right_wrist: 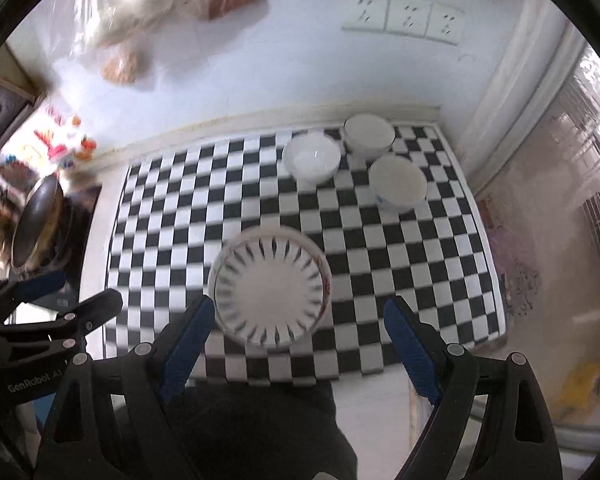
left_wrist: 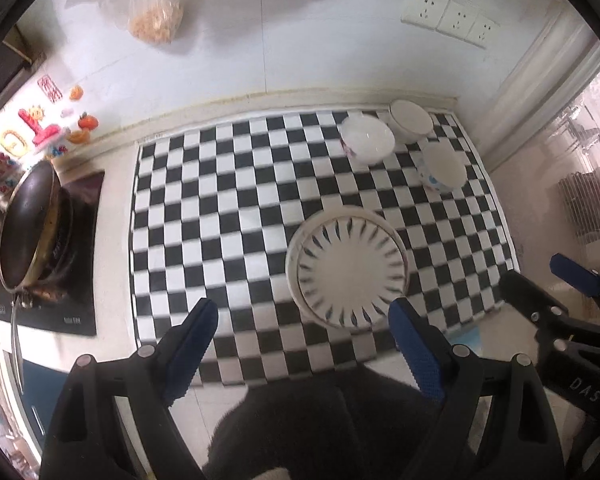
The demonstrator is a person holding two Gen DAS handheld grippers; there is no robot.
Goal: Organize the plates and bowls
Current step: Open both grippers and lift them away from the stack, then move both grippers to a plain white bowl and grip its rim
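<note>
A stack of white plates (left_wrist: 350,270) (right_wrist: 270,288) with dark radial strokes lies on the near part of a black-and-white chequered mat (left_wrist: 236,216) (right_wrist: 400,240). Three white bowls stand at the mat's far right corner: one with a pink pattern (left_wrist: 367,138) (right_wrist: 311,160), a plain one (left_wrist: 410,120) (right_wrist: 369,134) behind it, and one with blue marks (left_wrist: 442,167) (right_wrist: 398,184). My left gripper (left_wrist: 304,328) hovers open high above the mat's near edge, with nothing between its blue pads. My right gripper (right_wrist: 298,328) is open too, above the plates.
A dark wok (left_wrist: 26,228) (right_wrist: 36,224) sits on a stove left of the mat. Plastic bags of food (left_wrist: 160,8) (right_wrist: 140,12) hang on the white wall, near wall sockets (left_wrist: 448,16) (right_wrist: 404,18). A window lies to the right. Each gripper shows at the other view's edge.
</note>
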